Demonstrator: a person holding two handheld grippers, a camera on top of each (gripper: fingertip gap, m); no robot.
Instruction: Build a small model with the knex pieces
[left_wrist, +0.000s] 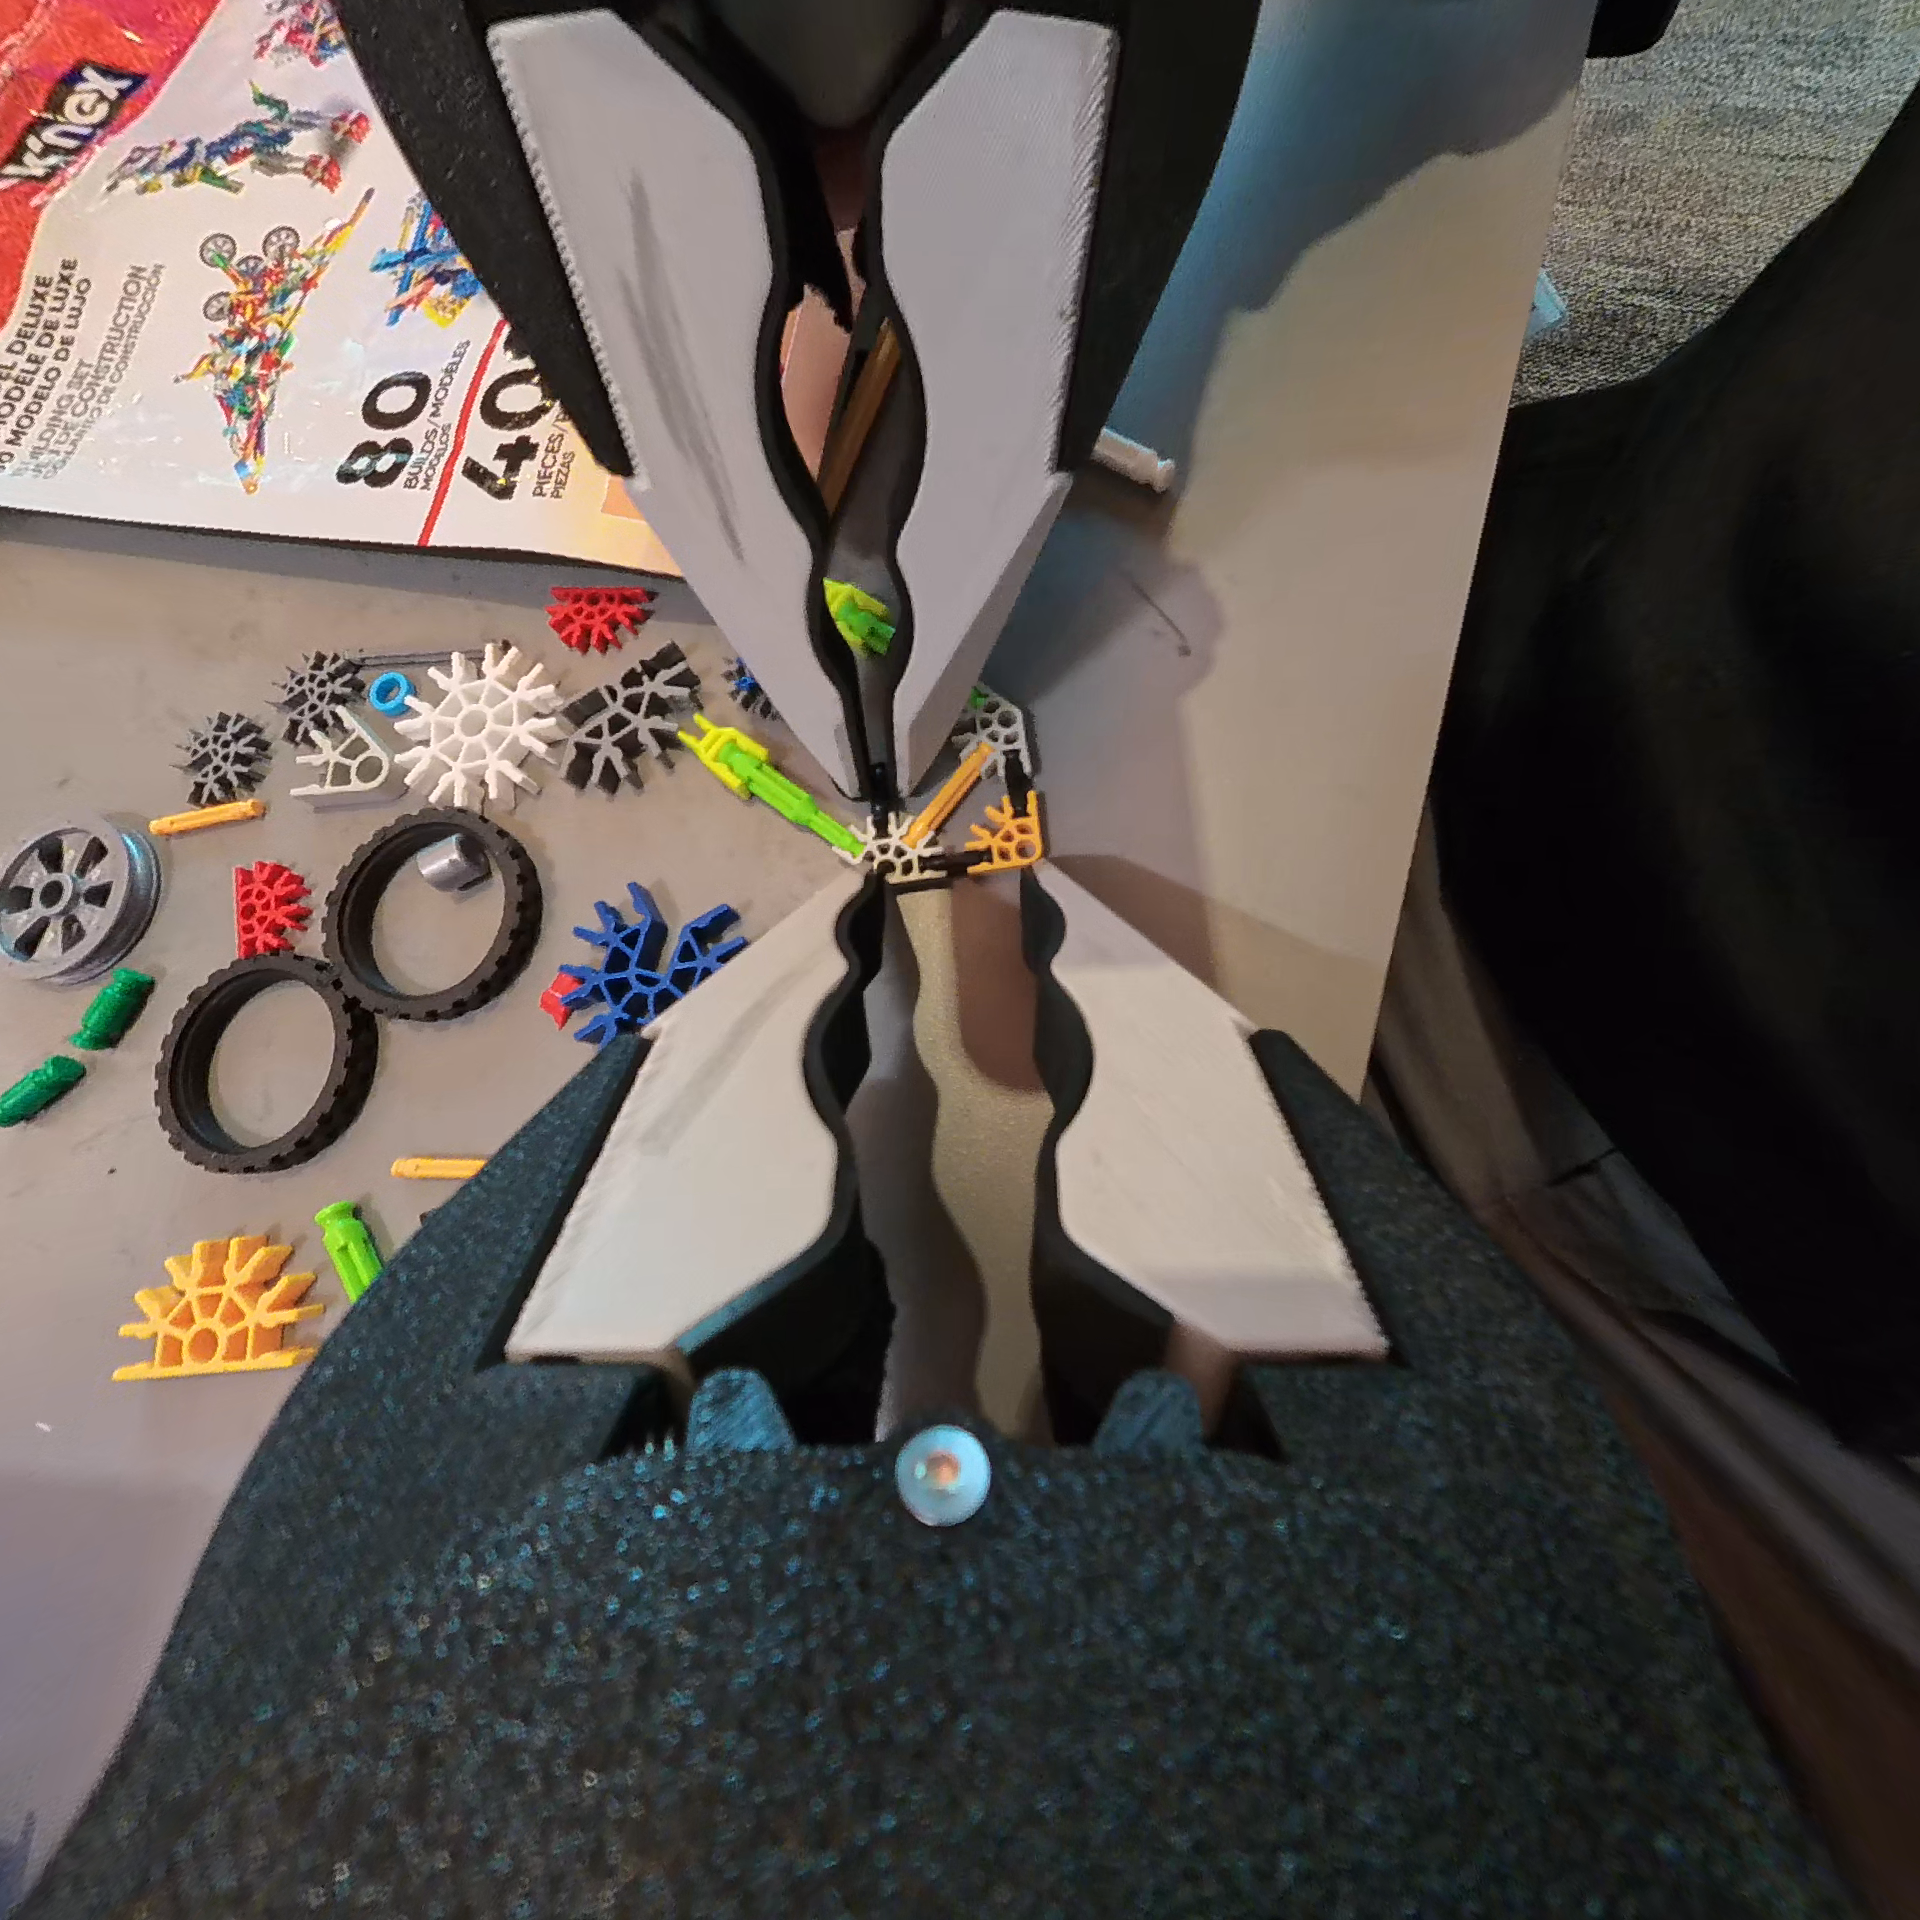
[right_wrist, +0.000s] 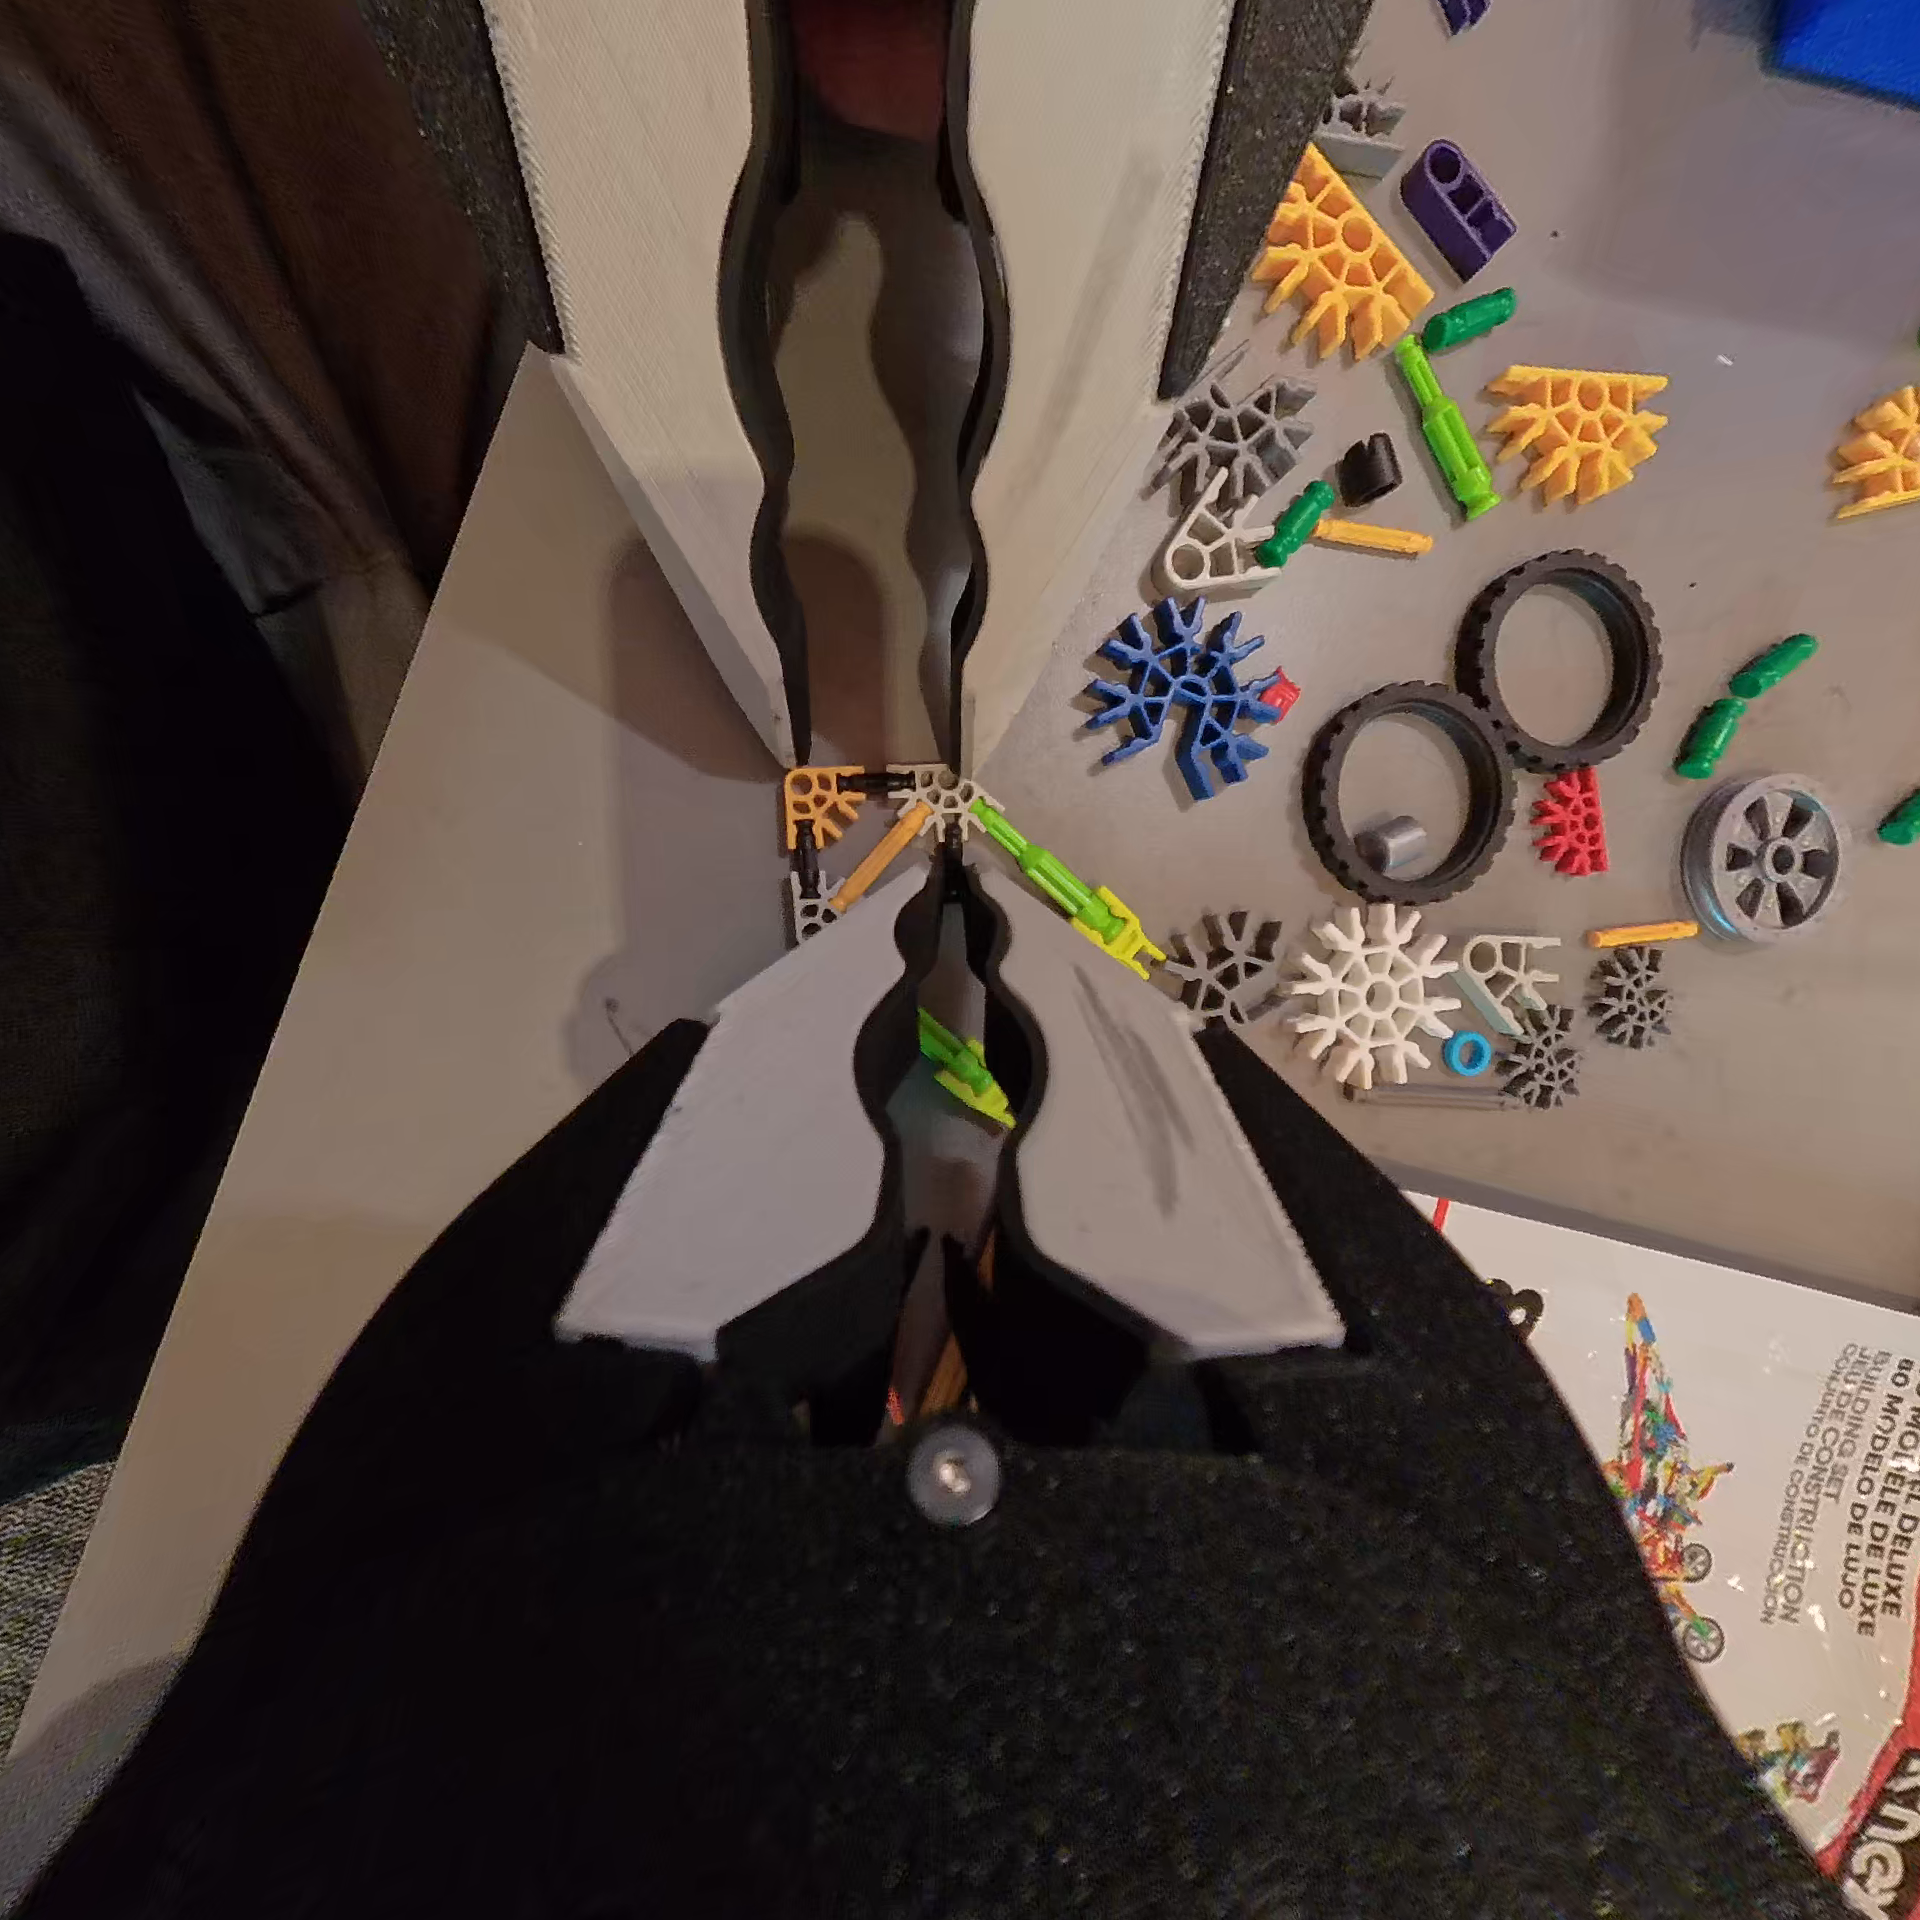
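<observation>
The two claws meet tip to tip over a small rod-and-connector assembly (left_wrist: 914, 836) near the surface (left_wrist: 1278, 727) edge, with loose connectors, two tyres (left_wrist: 348, 997) and a wheel (left_wrist: 73, 899) spread to one side, before a box (left_wrist: 208, 260).

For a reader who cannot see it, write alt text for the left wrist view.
Two grippers meet tip to tip over a small assembly of rods and connectors: the left gripper from below, the right gripper from above. Loose connectors, two black tyres and a grey wheel lie on the grey table.
</observation>
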